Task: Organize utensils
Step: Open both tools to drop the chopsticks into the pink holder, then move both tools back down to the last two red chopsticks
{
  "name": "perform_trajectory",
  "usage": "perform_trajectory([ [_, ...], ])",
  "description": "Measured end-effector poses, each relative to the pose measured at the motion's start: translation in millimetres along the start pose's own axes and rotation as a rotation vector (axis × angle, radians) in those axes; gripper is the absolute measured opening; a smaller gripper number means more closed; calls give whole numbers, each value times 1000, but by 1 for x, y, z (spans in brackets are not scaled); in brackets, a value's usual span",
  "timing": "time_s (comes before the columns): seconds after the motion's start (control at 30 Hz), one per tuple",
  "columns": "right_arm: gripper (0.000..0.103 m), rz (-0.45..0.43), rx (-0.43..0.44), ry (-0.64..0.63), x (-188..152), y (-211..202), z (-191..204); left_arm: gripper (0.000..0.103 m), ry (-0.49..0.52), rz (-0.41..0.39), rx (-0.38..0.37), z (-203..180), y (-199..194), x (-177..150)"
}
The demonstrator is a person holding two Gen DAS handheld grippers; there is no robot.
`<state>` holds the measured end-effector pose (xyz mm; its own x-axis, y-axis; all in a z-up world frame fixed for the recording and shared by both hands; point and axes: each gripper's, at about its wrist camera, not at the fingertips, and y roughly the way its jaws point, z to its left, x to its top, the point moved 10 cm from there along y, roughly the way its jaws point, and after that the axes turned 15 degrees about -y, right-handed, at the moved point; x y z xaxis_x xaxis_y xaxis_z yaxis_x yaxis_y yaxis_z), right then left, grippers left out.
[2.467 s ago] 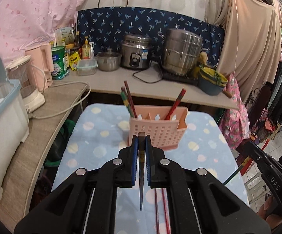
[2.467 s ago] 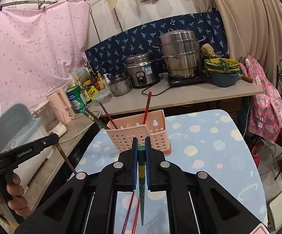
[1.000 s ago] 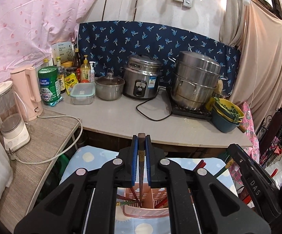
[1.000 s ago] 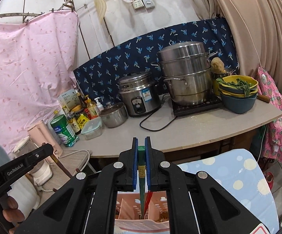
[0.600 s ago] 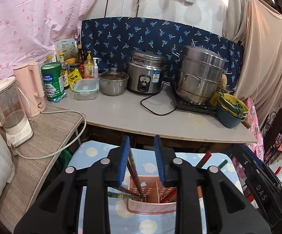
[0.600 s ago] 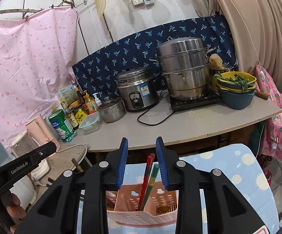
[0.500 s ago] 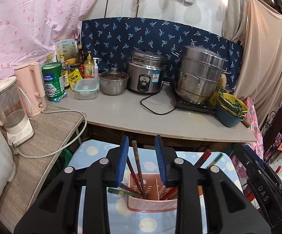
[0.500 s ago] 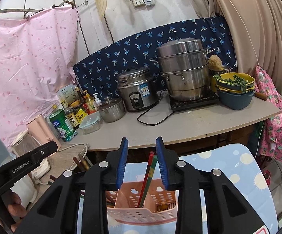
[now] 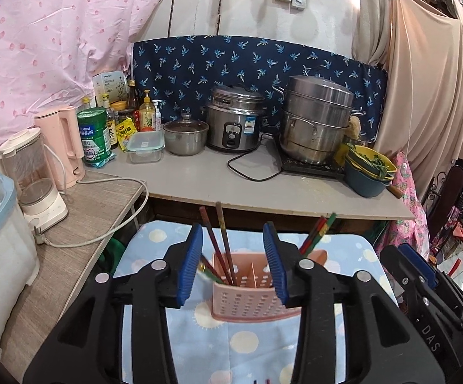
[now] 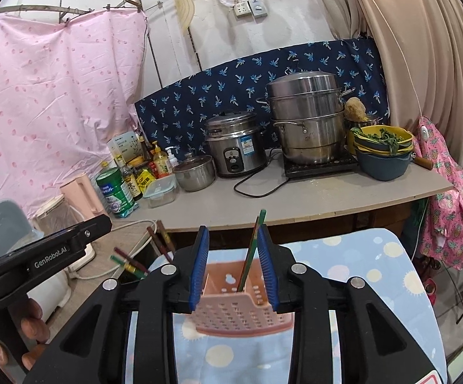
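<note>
A pink perforated utensil holder stands on the blue dotted table. Brown chopsticks lean in its left compartment and a red-green pair leans at its right. My left gripper is open and empty, just in front of and above the holder. In the right wrist view the holder stands between my fingers, with a green chopstick upright in it. My right gripper is open and empty. The left gripper's body shows at the left.
Behind the table runs a counter with a rice cooker, steamer pot, small pot, bowls, bottles and a green can. A side shelf at left holds a blender and pink kettle. Clothes hang at right.
Both grippers were shut on chopsticks, moved over the holder, then opened. The chopsticks now stand in the holder. Both grippers have drawn back slightly and opened wider.
</note>
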<state>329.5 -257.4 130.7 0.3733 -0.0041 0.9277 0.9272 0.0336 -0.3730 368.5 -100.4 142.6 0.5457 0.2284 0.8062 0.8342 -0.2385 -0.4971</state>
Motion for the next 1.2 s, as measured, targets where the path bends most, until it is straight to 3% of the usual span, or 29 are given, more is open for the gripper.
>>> perform_trajectory([
  [0.1, 35, 17, 1, -9, -18, -16, 6, 47, 4, 5, 4, 8, -12, -15],
  [0.6, 35, 241, 37, -75, -185, -91, 51, 47, 33, 176, 79, 75, -51, -163],
  [0.9, 35, 372, 74, -81, -274, -121, 77, 47, 38, 261, 105, 97, -65, -233],
  [1.2, 35, 455, 92, -127, -323, -129, 97, 47, 24, 344, 134, 117, -72, -287],
])
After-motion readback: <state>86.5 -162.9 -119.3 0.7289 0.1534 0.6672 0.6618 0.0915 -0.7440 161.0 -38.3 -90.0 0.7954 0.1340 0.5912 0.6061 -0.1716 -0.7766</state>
